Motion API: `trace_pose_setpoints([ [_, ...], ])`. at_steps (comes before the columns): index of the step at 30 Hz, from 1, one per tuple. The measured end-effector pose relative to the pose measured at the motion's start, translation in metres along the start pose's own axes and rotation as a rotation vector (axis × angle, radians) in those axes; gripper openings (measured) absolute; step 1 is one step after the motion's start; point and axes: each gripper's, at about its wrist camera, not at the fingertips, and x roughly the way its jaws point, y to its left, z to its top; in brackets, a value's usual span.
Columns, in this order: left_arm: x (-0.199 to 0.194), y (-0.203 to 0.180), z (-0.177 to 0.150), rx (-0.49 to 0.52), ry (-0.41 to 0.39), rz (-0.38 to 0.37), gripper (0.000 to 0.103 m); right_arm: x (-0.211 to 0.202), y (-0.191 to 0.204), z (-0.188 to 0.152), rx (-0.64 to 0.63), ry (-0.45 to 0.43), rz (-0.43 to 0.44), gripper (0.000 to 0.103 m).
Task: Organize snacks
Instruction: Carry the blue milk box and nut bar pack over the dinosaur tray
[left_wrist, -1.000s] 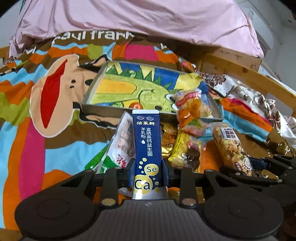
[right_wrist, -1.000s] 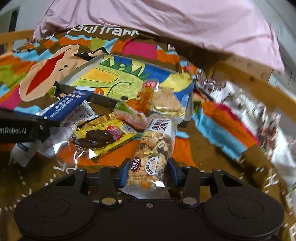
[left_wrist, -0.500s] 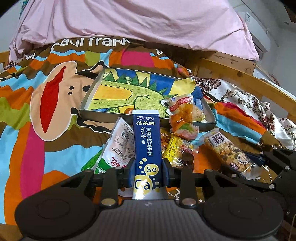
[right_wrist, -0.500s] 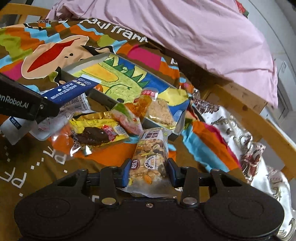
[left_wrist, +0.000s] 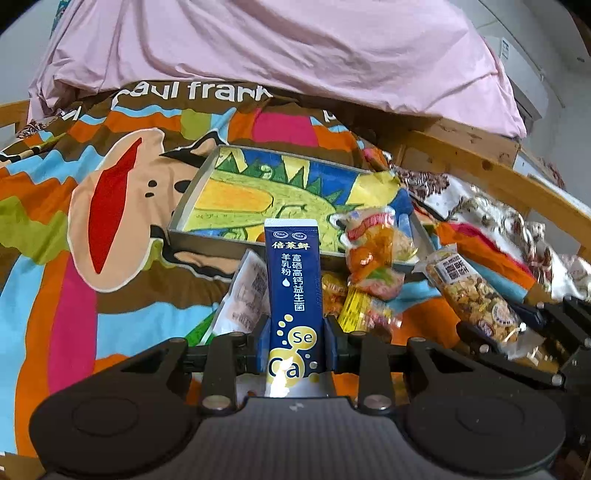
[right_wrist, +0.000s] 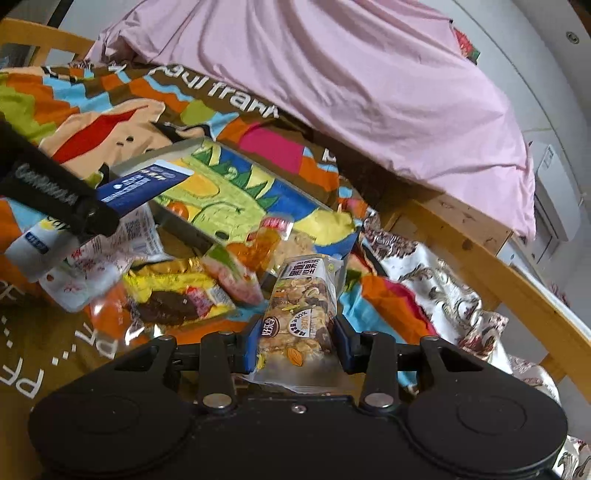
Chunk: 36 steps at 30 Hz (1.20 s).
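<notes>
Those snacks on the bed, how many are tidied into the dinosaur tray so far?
Barely any: the shallow grey tray with the dinosaur picture holds perhaps one orange-wrapped snack at its near corner. In hand: the left claw grips a tall dark-blue sachet, the right claw a clear nut bar packet. Left: the yellow chocolate packet and white pouch.

Navy stick sachet (left_wrist: 294, 291), white Chinese print, yellow "Se"/"Ca" dots: upright, pinched at its lower end between tongs.

Clear nut bar (right_wrist: 299, 314), dark label at far end: clamped at near end, pointing away.

Shallow grey tray (left_wrist: 192, 236), dinosaur drawing inside, lies farther on bed; orange-red wrapped snack (left_wrist: 376, 243) sits over its near right corner.

Yellow chocolate packet (right_wrist: 177, 295) flat, near-left of bar.
</notes>
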Motion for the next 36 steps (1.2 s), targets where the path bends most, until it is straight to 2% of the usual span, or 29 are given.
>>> trace_pose_setpoints([
  [7,-0.005,-0.014,0.020,-0.014,-0.068,0.003,0.032,-0.005,-0.012,0.007,-0.010,-0.078,-0.025,0.042],
  [12,-0.005,-0.025,0.030,0.010,-0.084,0.016,0.032,0.006,-0.027,0.021,-0.034,-0.142,-0.025,0.042],
  [18,0.017,-0.038,0.057,0.010,-0.077,0.001,0.032,0.047,-0.041,0.041,-0.084,-0.235,-0.028,0.042],
  [22,0.044,-0.045,0.085,-0.008,-0.086,-0.010,0.032,0.086,-0.055,0.046,-0.016,-0.254,0.004,0.042],
  [30,0.123,-0.046,0.126,0.003,-0.073,0.041,0.032,0.151,-0.066,0.050,0.137,-0.215,0.104,0.042],
  [36,0.177,-0.041,0.125,-0.026,0.012,0.078,0.032,0.186,-0.066,0.038,0.232,-0.117,0.165,0.042],
])
